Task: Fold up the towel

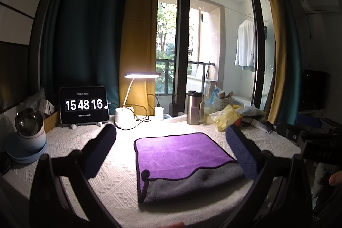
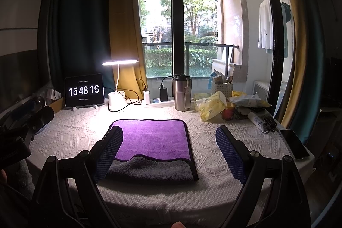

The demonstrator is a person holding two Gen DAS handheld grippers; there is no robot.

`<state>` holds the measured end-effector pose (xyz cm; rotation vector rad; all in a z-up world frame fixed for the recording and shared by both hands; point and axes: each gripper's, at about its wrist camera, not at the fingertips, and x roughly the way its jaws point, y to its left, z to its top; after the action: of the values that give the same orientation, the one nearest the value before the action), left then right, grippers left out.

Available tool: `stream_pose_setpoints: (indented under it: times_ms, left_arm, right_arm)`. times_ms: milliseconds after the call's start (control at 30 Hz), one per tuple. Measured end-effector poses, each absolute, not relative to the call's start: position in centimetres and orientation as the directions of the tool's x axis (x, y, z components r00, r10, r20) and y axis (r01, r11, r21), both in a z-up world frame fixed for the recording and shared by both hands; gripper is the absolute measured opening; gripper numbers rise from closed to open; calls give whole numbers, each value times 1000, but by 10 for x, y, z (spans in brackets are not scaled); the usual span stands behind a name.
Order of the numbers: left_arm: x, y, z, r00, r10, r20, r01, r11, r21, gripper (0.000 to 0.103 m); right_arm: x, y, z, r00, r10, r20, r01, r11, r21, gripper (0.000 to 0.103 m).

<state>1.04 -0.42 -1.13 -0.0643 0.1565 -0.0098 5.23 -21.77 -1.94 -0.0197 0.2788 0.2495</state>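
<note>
1. Along the far edge of the table (image 2: 213, 142) stand a tablet clock (image 2: 84, 90), a lit white desk lamp (image 2: 117, 87), a steel tumbler (image 2: 181, 92), a woven basket (image 2: 221, 88) and crumpled yellow bags (image 2: 210, 107); a phone (image 2: 294, 146) lies at the right edge. None of these lies between either tool and the towel.
2. The table wears a white cloth with a raised geometric weave. The towel (image 1: 181, 161) is plush, purple on one face and grey on the other, with dark piping; it lies folded into a rough rectangle, a wavy purple edge crossing the grey layer.
3. The left tool (image 1: 171, 153) is spread wide, holding nothing, the towel lying between its blue mesh pads.
4. The right tool (image 2: 168, 153) is likewise spread, its left pad overlapping the towel's left edge in view.
</note>
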Motion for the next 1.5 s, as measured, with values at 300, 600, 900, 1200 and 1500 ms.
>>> stream_pose_setpoints:
  times_ms: [300, 600, 900, 1200, 1500]
  left_arm:
    - [10, -6, -12, 988, -15, -155, 5, 998, -65, 103]
    - [13, -7, -22, 985, -23, -174, 12, 998, -64, 103]
    - [35, -4, -41, 967, -32, -254, 16, 998, -65, 103]
    - [73, 4, -76, 921, -37, -389, 11, 998, -68, 102]
    - [109, 13, -106, 860, -58, -506, 11, 995, -96, 102]
  right_arm:
    - [52, -213, -24, 928, 242, -282, -249, 969, 14, 91]
    - [59, -214, -30, 918, 250, -306, -257, 966, 21, 91]
    - [77, -212, -48, 898, 244, -366, -254, 967, 22, 91]
    - [104, -218, -72, 868, 234, -438, -244, 969, 35, 91]
    - [136, -224, -97, 827, 240, -508, -242, 968, 63, 90]
